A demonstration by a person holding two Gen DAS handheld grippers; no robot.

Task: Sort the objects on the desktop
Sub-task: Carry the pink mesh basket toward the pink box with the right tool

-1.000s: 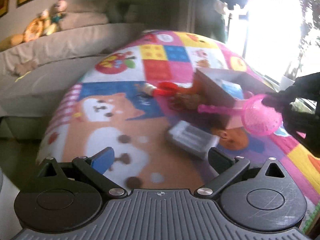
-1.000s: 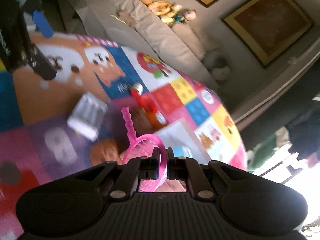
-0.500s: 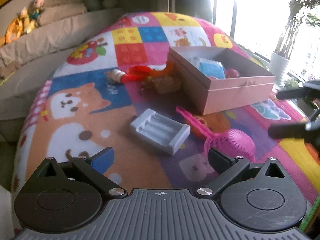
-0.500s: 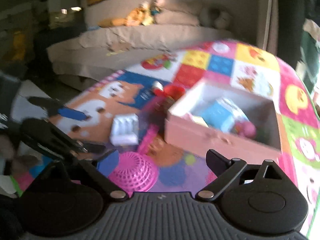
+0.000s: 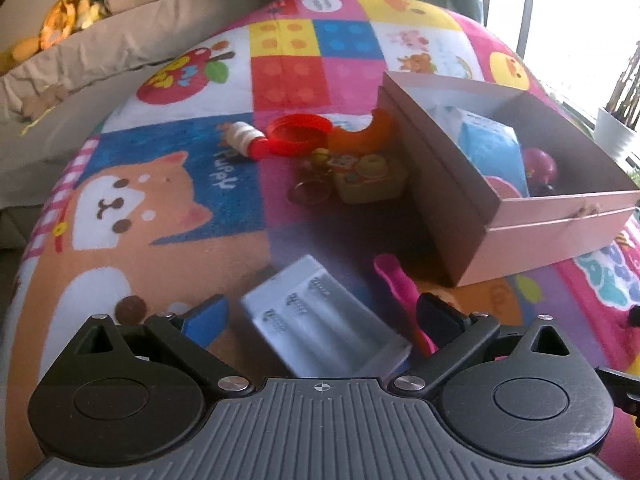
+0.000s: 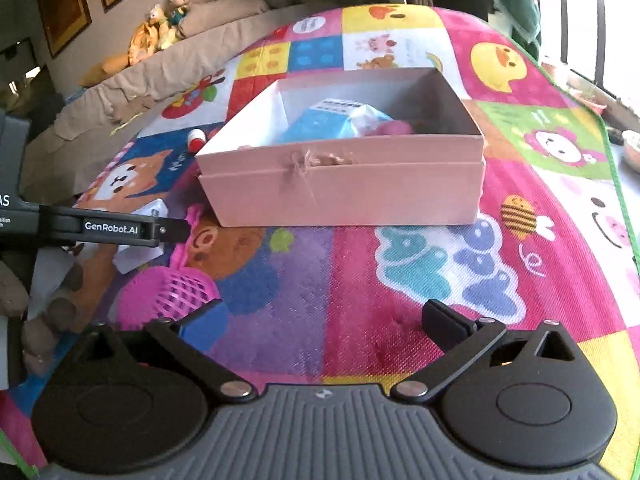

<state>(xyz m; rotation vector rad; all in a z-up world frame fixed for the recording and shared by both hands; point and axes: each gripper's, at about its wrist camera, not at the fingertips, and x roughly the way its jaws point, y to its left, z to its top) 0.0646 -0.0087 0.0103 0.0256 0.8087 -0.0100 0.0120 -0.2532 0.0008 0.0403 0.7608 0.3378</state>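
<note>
Both grippers spread wide over the play mat, nothing between their fingers.

The left gripper straddles a blurred grey battery case, embossed marks unreadable; the pink strainer lies beside it, its handle half hidden; the pink box shows a blue packet, its label too small; "GenRobot.AI" reads on the left gripper's side; the right gripper hangs over the mat.

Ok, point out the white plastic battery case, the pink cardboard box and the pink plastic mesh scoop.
white plastic battery case (image 5: 324, 320): left wrist view, on its ribbed top.
pink cardboard box (image 6: 344, 192): right wrist view, on its near wall.
pink plastic mesh scoop (image 6: 168, 296): right wrist view, on its domed mesh head.
</note>
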